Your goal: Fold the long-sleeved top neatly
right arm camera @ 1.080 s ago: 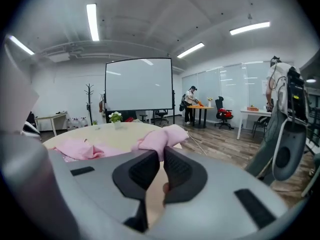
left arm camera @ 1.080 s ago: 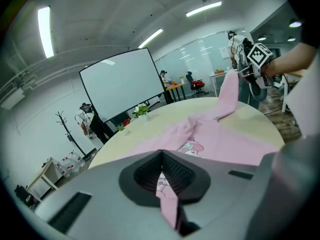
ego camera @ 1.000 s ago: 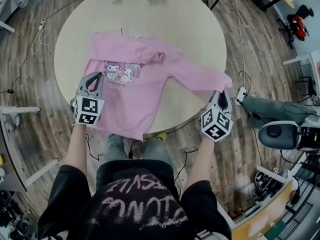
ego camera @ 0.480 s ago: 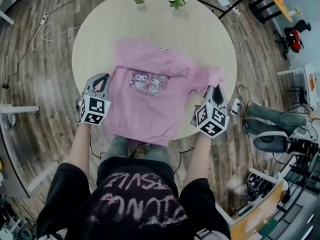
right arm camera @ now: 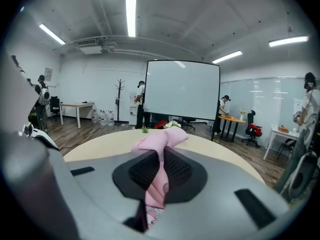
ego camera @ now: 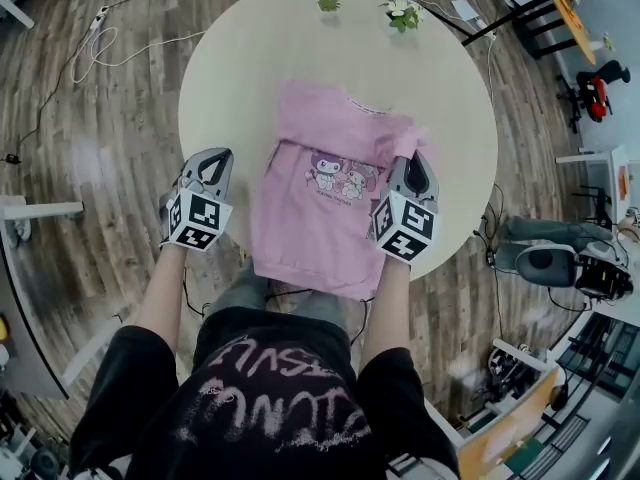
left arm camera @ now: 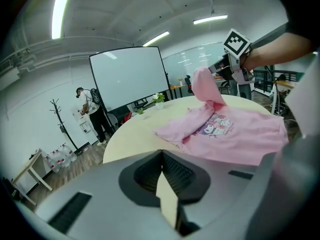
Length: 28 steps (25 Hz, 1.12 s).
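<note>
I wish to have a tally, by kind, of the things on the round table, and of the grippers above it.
pink top: 1
potted plants: 2
grippers: 2 (left gripper, right gripper)
Total: 5

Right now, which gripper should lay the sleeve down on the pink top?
The right one, probably. The right gripper is shut on the sleeve, which it holds lifted over the pink top. The left gripper is shut on nothing and sits apart from the top's left edge.
</note>
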### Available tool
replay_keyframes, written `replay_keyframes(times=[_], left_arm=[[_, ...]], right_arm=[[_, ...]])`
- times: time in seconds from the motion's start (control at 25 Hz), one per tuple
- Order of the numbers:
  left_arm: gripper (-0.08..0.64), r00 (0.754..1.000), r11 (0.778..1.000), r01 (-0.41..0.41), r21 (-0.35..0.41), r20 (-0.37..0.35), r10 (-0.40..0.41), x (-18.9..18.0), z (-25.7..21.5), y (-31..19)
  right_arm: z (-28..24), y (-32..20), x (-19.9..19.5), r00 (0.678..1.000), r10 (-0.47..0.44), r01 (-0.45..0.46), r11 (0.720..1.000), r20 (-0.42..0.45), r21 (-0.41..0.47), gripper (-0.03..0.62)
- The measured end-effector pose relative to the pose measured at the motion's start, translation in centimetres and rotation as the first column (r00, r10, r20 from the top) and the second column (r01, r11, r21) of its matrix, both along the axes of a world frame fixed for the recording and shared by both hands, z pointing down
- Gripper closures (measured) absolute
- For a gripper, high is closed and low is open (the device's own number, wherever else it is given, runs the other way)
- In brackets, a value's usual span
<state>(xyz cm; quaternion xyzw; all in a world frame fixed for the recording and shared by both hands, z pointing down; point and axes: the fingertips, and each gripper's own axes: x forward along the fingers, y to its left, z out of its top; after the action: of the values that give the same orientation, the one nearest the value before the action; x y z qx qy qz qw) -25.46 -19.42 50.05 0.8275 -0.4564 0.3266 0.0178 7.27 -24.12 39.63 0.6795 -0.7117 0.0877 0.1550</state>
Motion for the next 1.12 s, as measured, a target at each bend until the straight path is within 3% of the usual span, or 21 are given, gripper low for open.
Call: replay_keyframes(times=[0.36,0.56,0.72,0.92,1.12], left_arm=[[0.549,1.000,0.998,0.013,-0.054,0.019,-0.012,-3.8,2.6,0.8],[0.549,0.999,0.997,0.017,-0.080,0.043,-0.013,-4.5,3.7,1.8],[0.549,0.998,0.995,0.020,-0.099,0.056,-0.015,-5.2,4.6,2.8],[0.549,0.998,0.993,0.017,-0.113,0.056,-0.011,-5.6,5.3,3.4],[0.549,0.999,0.995,-0.019,-0.100,0.036,0.023,-4.2,5.0,3.3]], right_arm=[[5.5,-2.7,-7.8,0.994,-0.111,0.108,0.989,-0.022,-0.100,0.563],[8.6,-3.7,-10.1,0.988,-0.151,0.148,0.977,-0.013,-0.151,0.558],[10.4,-4.0,-12.0,0.981,-0.195,0.193,0.965,0.007,-0.180,0.511],[10.9,-3.8,-14.3,0.970,-0.241,0.242,0.955,0.031,-0.173,0.489],[10.5,-2.8,-13.9,0.972,-0.232,0.233,0.957,0.027,-0.171,0.488]])
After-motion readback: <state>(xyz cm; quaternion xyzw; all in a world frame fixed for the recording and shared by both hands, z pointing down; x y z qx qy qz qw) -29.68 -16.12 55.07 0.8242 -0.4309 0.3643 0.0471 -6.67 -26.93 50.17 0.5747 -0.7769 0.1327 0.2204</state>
